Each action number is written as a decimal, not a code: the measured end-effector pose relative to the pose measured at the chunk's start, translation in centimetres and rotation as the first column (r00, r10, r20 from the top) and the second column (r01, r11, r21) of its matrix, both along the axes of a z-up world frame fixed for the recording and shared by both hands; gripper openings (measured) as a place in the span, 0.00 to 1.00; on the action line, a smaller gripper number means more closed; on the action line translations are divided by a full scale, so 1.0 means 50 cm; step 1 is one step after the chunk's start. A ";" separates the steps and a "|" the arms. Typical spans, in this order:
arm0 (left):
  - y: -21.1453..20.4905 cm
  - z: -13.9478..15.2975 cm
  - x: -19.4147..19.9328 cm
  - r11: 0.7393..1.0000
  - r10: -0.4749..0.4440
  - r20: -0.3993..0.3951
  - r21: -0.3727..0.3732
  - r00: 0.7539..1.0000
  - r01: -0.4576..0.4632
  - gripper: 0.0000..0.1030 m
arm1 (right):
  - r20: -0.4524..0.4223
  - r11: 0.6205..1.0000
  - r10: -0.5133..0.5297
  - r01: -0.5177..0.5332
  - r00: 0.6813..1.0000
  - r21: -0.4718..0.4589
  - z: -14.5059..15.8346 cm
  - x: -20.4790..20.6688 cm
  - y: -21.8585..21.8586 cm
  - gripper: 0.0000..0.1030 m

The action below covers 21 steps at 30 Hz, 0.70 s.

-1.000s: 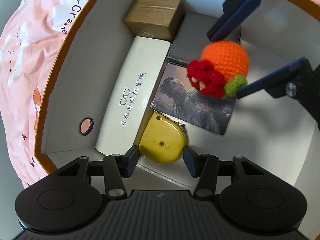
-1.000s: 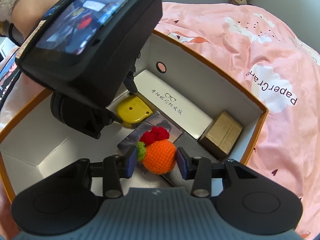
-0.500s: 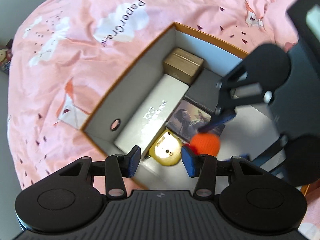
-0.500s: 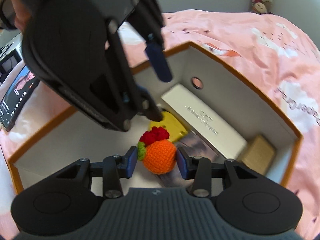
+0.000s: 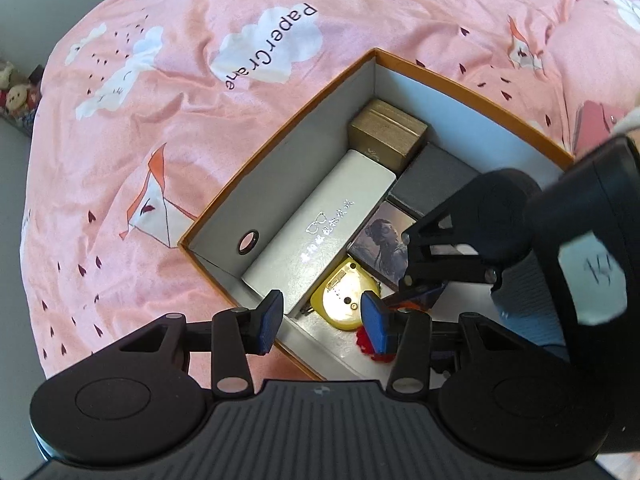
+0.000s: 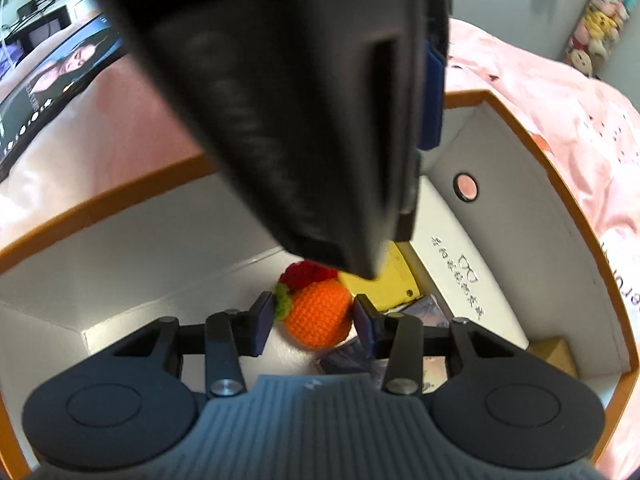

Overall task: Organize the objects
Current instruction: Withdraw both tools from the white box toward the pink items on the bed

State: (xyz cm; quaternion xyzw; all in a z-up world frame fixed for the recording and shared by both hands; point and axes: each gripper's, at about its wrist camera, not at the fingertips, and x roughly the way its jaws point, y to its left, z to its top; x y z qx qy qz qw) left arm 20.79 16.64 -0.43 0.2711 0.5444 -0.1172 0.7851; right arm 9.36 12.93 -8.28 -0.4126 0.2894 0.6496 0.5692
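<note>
Crochet orange [image 6: 318,316] clamped in right hand-held gripper [image 6: 314,320], top hidden by left hand-held gripper [image 5: 322,316], which is open, closing, empty.

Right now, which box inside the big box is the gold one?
The small gold box, tucked in the far corner of the orange-rimmed box. The long white glasses case beside it is white with writing, and the flat box next to it is dark grey.
</note>
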 end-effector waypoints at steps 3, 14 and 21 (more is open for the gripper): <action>0.004 -0.007 0.010 1.000 0.005 0.002 -0.006 1.000 -0.005 0.51 | 0.006 1.000 0.007 -0.007 1.000 -0.001 -0.002 -0.003 0.001 0.44; -0.012 0.027 -0.023 0.998 0.010 0.031 -0.067 0.999 -0.008 0.51 | -0.062 0.996 -0.084 0.086 0.995 0.022 0.050 0.007 -0.026 0.64; -0.049 0.096 -0.071 0.990 0.025 0.106 -0.141 0.994 -0.010 0.52 | -0.031 0.959 -0.267 0.268 0.963 0.090 0.139 0.008 -0.117 0.70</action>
